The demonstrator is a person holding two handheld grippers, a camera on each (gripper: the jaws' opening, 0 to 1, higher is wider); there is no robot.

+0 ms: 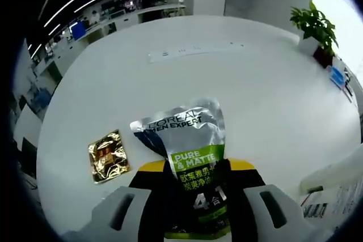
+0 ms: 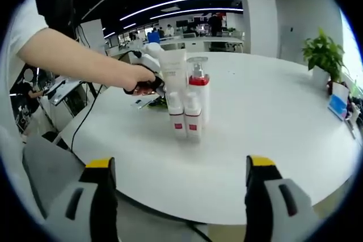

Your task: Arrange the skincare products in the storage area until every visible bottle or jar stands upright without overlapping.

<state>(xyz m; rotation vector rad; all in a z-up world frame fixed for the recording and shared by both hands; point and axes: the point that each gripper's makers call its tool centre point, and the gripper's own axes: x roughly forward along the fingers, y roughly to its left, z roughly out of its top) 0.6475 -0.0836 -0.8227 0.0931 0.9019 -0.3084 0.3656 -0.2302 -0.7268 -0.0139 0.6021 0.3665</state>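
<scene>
Two claws are at work. In the left gripper view, the left claw (image 1: 195,211) is closed on a silver L'Oréal Men Expert tube (image 1: 190,151), gripping its lower, green-labelled part. The tube's long axis runs straight ahead along the jaws, flat crimped end farthest from the claw, held over the white bench (image 1: 272,94).

In the right gripper view, the right claw (image 2: 180,196) stands wide open and holds nothing. Ahead of it, well apart, four bottles stand upright in a tight cluster: two small white bottles with red bands (image 2: 185,118) in front, a taller pump bottle (image 2: 198,92) and a white tube (image 2: 173,66) behind. A person's hand (image 2: 139,77) brings the left claw to the far-left side of that cluster, so the left one is much nearer.

Also counted: one gold foil sachet (image 1: 108,155) lying flat, left of the left claw, and one potted plant (image 1: 315,26).
</scene>
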